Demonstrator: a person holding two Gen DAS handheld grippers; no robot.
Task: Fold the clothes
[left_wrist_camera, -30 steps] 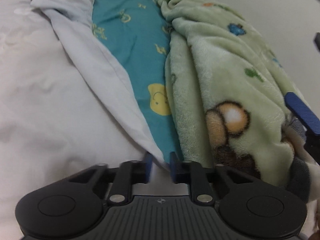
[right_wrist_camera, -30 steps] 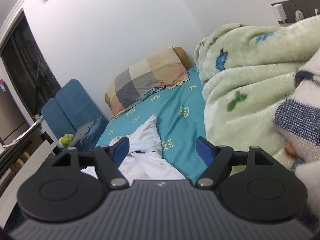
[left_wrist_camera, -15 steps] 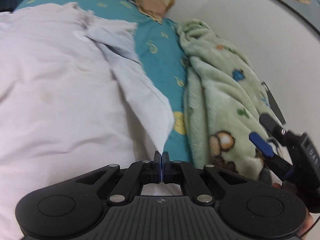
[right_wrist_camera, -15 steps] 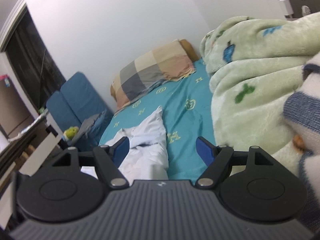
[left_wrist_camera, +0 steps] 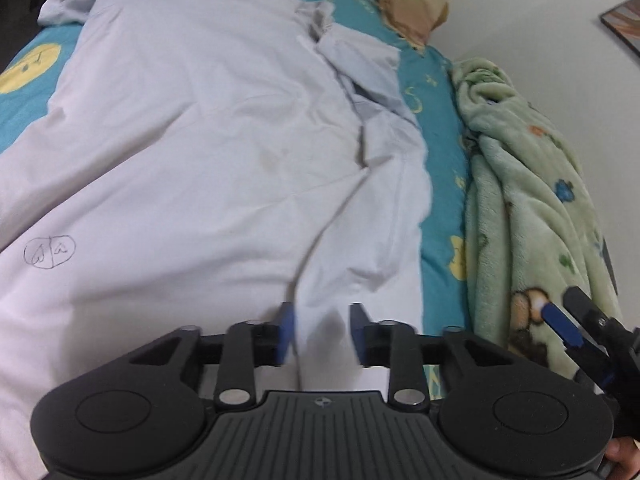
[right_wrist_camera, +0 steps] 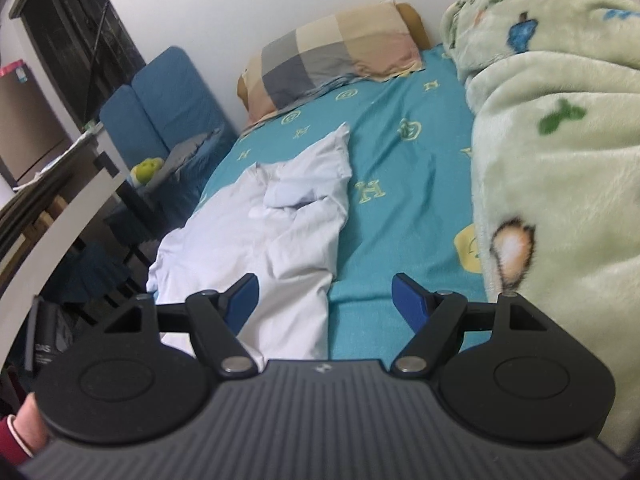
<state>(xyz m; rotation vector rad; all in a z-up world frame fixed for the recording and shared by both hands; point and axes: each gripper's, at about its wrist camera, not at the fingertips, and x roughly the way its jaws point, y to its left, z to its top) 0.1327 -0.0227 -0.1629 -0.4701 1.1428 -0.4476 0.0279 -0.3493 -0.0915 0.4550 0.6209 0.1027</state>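
Left gripper [left_wrist_camera: 322, 332]: jaws parted by a moderate gap, blue fingers [left_wrist_camera: 286, 330] blurred, nothing clamped between them. The white garment [left_wrist_camera: 208, 152] lies spread directly ahead of and beneath this gripper, covering most of the teal bedsheet [left_wrist_camera: 440, 184]. A fold line runs from just between the fingers away toward a crumpled sleeve at the far end. A small drawn mark [left_wrist_camera: 49, 251] sits on the cloth to the gripper's left.

Right gripper [right_wrist_camera: 324, 302]: jaws wide apart, empty, held above the bed. The garment lies ahead and to its left, its near edge passing under the left finger; bare bedsheet fills the gap ahead. A green fleece blanket [right_wrist_camera: 560, 152] is heaped close on its right. A checked pillow [right_wrist_camera: 332, 60] rests far ahead against the wall. A blue chair [right_wrist_camera: 160, 96] stands far to the left, beside the bed
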